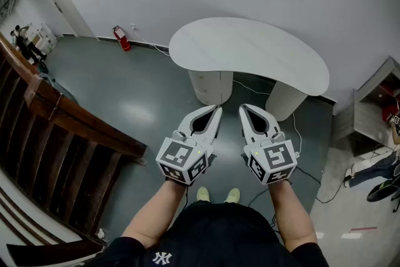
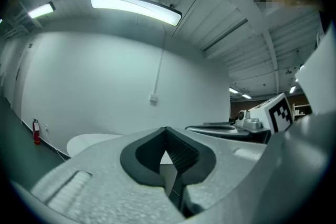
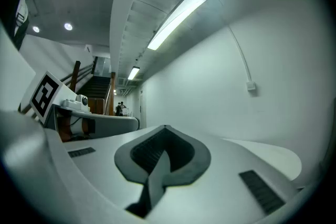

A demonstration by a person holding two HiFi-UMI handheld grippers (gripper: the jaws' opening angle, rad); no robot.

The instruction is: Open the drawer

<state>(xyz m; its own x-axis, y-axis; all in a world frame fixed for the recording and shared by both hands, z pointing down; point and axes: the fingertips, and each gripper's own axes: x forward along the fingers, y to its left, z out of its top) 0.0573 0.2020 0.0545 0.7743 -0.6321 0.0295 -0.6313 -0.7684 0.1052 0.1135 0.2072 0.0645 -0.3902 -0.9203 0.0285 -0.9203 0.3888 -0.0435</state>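
Note:
I hold both grippers level in front of me, side by side above the grey floor. The left gripper [image 1: 218, 110] [image 2: 167, 129] is shut, jaws pressed together with nothing between them. The right gripper [image 1: 242, 108] [image 3: 165, 128] is shut and empty too. Both point toward a white kidney-shaped table [image 1: 250, 50] [image 2: 92, 141] [image 3: 273, 157] a short way ahead. Under it stand two round white pedestals, the left one [image 1: 211, 85] and the right one [image 1: 286, 99]. No drawer front is clear in any view.
A dark wooden stair railing [image 1: 59, 134] runs along the left. A red fire extinguisher [image 1: 122, 38] stands by the far wall. At the right are a grey shelf unit [image 1: 374, 103], floor cables [image 1: 325, 187], and another person's legs [image 1: 375, 171].

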